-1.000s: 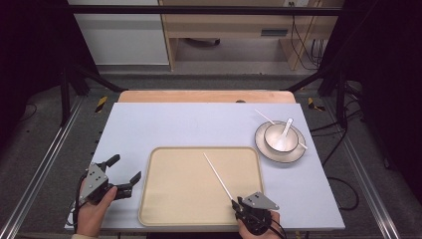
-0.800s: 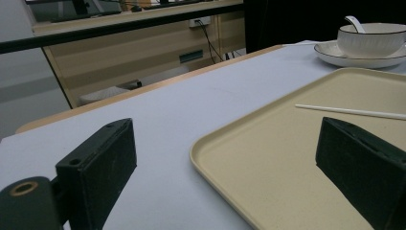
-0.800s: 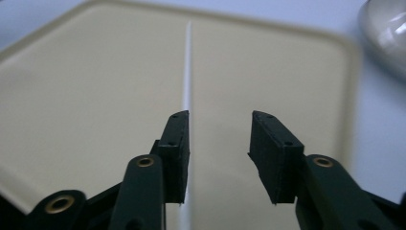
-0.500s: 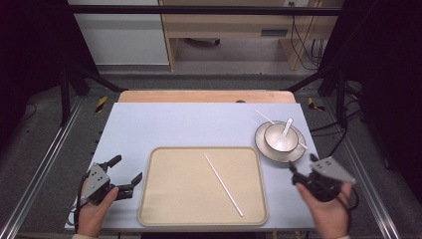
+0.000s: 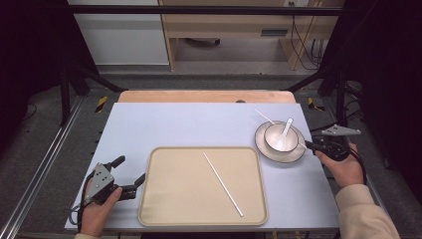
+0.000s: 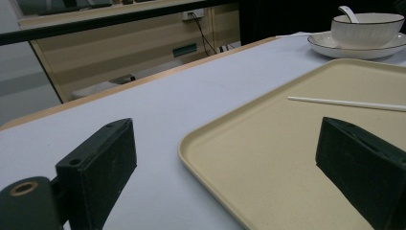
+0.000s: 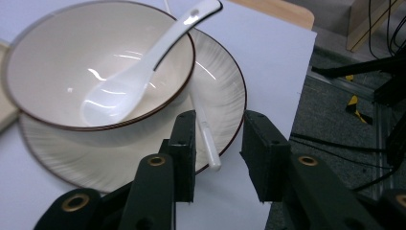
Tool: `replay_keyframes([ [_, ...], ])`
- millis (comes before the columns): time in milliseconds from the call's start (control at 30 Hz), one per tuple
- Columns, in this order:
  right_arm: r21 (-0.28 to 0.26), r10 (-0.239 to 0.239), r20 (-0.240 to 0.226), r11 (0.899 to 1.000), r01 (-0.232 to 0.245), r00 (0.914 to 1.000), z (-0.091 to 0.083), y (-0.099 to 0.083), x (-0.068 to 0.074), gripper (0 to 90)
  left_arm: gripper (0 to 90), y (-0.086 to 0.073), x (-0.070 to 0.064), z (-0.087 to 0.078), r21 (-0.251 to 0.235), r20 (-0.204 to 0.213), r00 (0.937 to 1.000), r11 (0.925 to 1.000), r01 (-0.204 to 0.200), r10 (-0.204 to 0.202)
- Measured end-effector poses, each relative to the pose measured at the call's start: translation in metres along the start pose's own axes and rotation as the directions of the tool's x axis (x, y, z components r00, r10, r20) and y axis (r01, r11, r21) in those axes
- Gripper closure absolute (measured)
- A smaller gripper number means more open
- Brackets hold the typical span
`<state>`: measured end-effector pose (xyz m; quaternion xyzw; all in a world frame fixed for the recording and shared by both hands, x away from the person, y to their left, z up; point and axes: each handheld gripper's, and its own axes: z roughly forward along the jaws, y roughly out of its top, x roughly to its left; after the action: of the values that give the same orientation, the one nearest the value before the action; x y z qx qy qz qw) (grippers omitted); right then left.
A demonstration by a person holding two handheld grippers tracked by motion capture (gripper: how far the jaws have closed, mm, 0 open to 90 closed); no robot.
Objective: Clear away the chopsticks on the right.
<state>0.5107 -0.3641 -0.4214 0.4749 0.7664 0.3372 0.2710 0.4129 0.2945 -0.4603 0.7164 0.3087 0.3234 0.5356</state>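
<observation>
At the lower left of the high view, the left gripper (image 5: 130,176) rests on the pale blue surface (image 5: 199,124), its fingers spread wide and holding nothing, one tip just beside the left rim of the tray (image 5: 149,199). In the left gripper view the same fingers stand far apart, with the tray's corner between them. The beige tray lies at the lower middle of the frame, and one white chopstick (image 5: 223,184) lies slanted across it. Toward the right sits a saucer (image 5: 293,154) carrying a bowl (image 5: 271,134), with a white spoon (image 5: 284,134) leaning inside. A second chopstick (image 7: 207,136) lies on the saucer under the bowl. At the right edge, the right gripper (image 5: 309,145) reaches the saucer's rim; in the right gripper view its fingers are partly spread on either side of this chopstick's end, not touching it.
</observation>
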Motion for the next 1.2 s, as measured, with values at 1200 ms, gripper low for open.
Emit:
replay_keyframes([
  [1200,0.044,0.005,0.019,0.999,-0.006,0.9998,0.020,0.004,-0.002,83.9,6.3,0.001,-0.002,0.000,0.008,0.009,0.9998,0.9998,-0.019,0.019],
])
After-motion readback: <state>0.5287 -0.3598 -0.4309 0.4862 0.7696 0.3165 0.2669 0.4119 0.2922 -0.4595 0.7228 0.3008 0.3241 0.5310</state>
